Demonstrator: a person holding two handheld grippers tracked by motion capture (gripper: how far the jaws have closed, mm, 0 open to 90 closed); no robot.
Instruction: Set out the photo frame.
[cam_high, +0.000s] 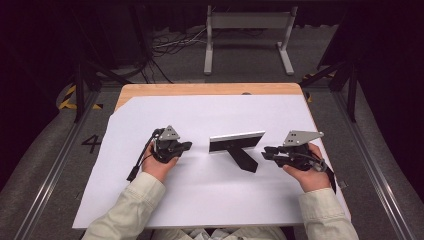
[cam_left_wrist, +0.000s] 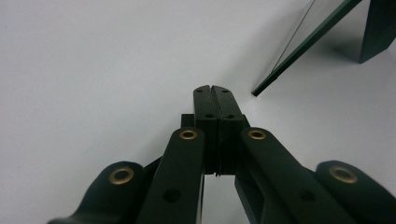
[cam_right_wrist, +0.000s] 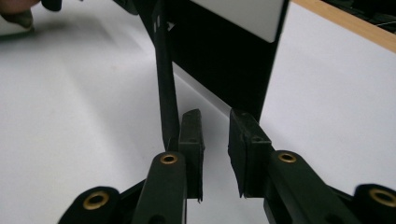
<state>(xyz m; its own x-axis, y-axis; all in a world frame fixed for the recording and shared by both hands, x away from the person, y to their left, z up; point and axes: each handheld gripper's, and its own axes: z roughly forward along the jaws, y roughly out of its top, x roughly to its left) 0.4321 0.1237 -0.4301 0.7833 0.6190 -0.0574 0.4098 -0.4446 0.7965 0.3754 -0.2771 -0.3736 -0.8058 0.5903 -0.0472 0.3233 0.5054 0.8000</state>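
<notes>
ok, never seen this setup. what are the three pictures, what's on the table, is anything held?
No robot here: a person holds a hand-held gripper in each hand. The high view looks down from above the person's side; the other two pictures come from cameras riding on each gripper, looking along its black tongs. On the white sheet covering the wooden table stands a picture frame, propped upright on its black back stand. The left gripper has its tongs shut together on nothing, beside the frame's edge. The right gripper has its tongs parted, close behind the frame next to the stand. Nothing is held.
</notes>
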